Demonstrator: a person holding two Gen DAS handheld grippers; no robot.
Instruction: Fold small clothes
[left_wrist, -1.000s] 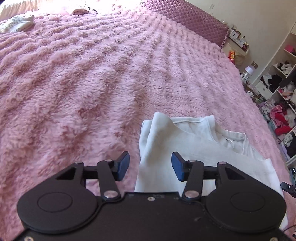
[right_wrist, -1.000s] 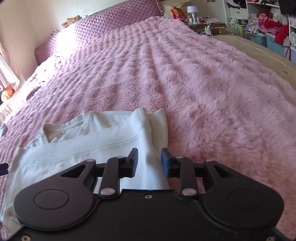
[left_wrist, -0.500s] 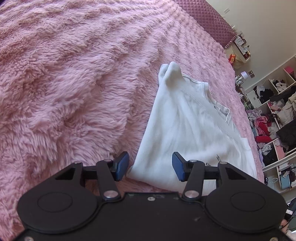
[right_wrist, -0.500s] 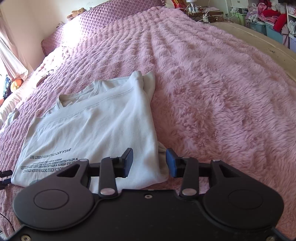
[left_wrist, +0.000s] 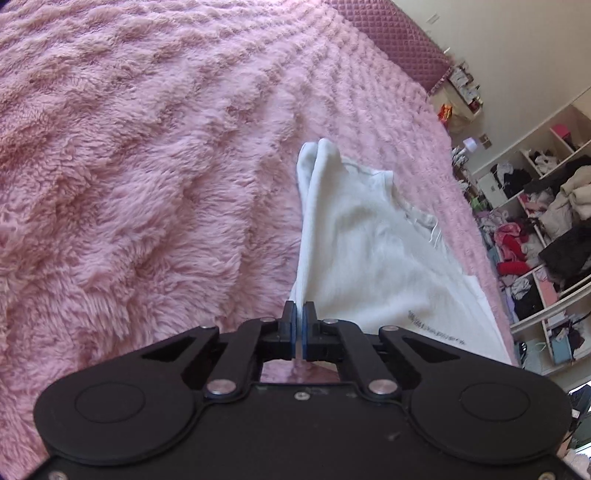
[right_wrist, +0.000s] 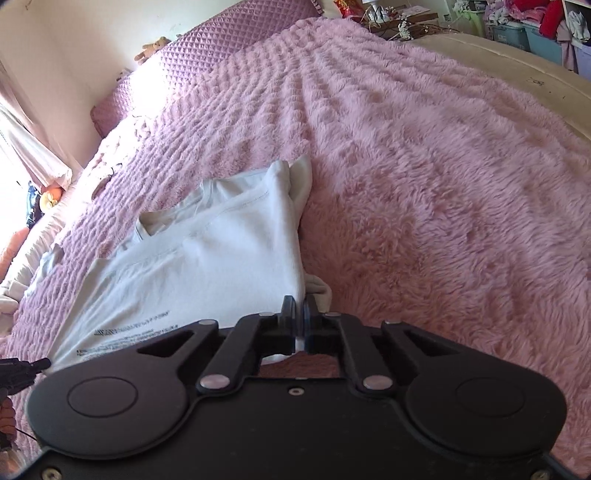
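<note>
Pink bed (left_wrist: 147, 184) carries my shirt (left_wrist: 362, 258), lengthwise ahead; left hand-held gripper (left_wrist: 299, 325) and right hand-held gripper (right_wrist: 299, 325) pinch its near hem corners.

A pink fluffy blanket (left_wrist: 147, 184) covers the bed beneath a quilted purple headboard (right_wrist: 221, 48); cluttered white shelves (left_wrist: 535, 229) line a cream wall (left_wrist: 517, 48), sunlight entering by the curtain (right_wrist: 26, 147).
</note>
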